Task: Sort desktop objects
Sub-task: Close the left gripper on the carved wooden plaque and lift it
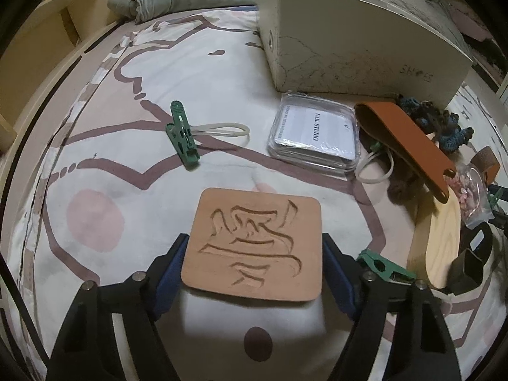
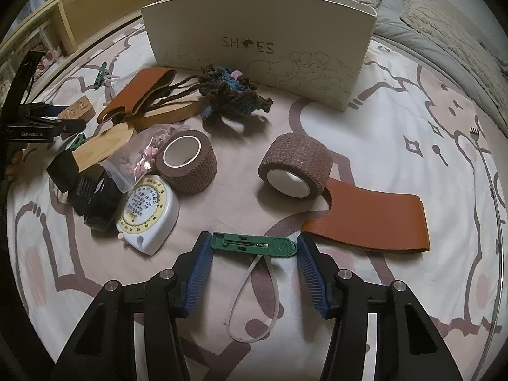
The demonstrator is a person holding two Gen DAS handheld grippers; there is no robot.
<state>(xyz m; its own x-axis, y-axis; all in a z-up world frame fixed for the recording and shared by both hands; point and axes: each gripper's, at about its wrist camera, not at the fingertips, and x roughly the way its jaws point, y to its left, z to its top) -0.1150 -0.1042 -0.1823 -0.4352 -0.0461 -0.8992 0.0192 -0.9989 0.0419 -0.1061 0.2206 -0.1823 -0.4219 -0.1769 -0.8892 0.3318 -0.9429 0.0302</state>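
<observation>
Left wrist view: left gripper low centre of frame, blue pads against both side edges of a tan carved coaster, clamped on it. The coaster sits over the patterned bedsheet. Upper left of it, a green clip with a pale loop lies alone on the sheet. Centre right, a clear "NAIL STUDIO" case; just right of it a brown leather strap draped over a pale wooden board. White "SHOES" box stands at upper right.

Right wrist view: right gripper low centre, blue pads touching the two ends of a second green clip, closed on it lengthwise; its white loop trails toward the bottom of frame. Above, two brown bandage rolls: one centre left, one centre right. White round tape measure at left, next to a bag of pink beads and a black object. Flat brown leather piece at right, just under the right-hand roll. Dark crocheted item in front of the shoe box, upper centre.
</observation>
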